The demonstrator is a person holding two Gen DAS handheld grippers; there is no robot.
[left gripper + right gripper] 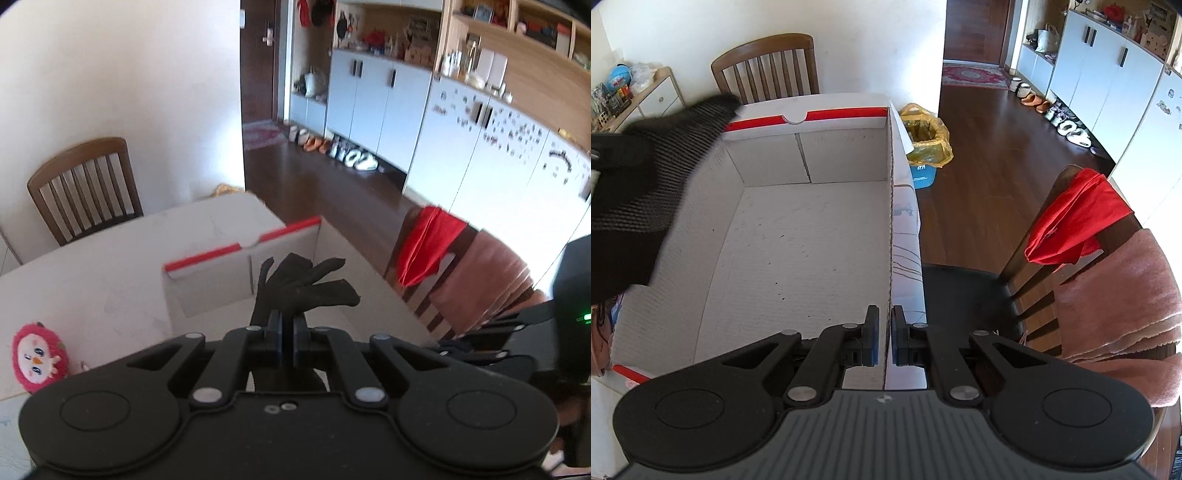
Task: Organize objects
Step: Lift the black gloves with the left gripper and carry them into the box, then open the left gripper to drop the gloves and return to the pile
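Two grippers, both clenched: each has something pinched.
plush toy: pink, at the left edge of the tabletop, outside the box, not yet sorted.
left gripper: jaws tight on the wrist end of a black glove; glove fingers splay forward, hanging over the box opening.
box: white cardboard with a red-edged flap at the far wall, sits at the right edge of the tabletop; floor bare in the part that shows.
right gripper: jaws closed on the box's right wall near its near corner, pads either side of the cardboard edge, steadying it.
chair: right of the table, red cloth and pink towel draped over its back; not part of the job as far as I can tell.
step in hand (my read): glove into box.
how to do it well: carry the glove past the left wall so the whole thing is over the floor before letting go; drop low so the fingers don't catch the rim; keep the right grip firm so the light box doesn't slide.
left wrist view only: plush toy, the pinch on the glove cuff, the right gripper's body at the far right.
right wrist view only: bare box floor, pinch on the wall, yellow-bagged bin on the floor past the far right corner; glove is only a blur at the left.
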